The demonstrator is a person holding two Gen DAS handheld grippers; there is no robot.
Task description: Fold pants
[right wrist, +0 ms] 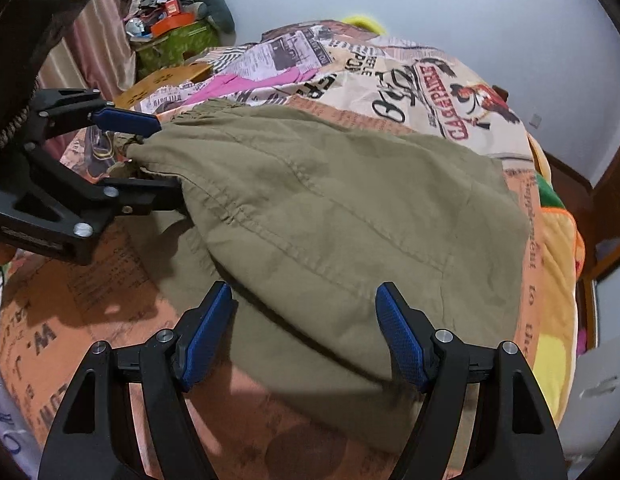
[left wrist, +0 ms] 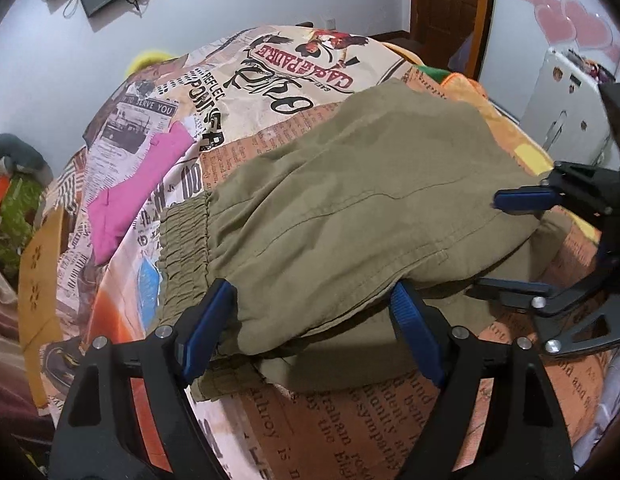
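Note:
The olive-green pants point(left wrist: 349, 200) lie folded on the bed, their elastic waistband point(left wrist: 182, 240) at the left; they also show in the right wrist view point(right wrist: 349, 220). My left gripper point(left wrist: 313, 308) is open, its blue pads on either side of the near fabric edge; it also shows in the right wrist view point(right wrist: 166, 160), one finger above and one below the cloth. My right gripper point(right wrist: 304, 308) is open over the pants' near edge, and appears at the right of the left wrist view point(left wrist: 485, 240).
The bed has a newspaper-print cover point(left wrist: 270, 80). A pink garment point(left wrist: 138, 184) lies beyond the waistband. A yellow-brown stool point(right wrist: 162, 80) and a cluttered green box point(right wrist: 174, 40) stand beside the bed. A white cabinet point(left wrist: 565, 108) stands at the right.

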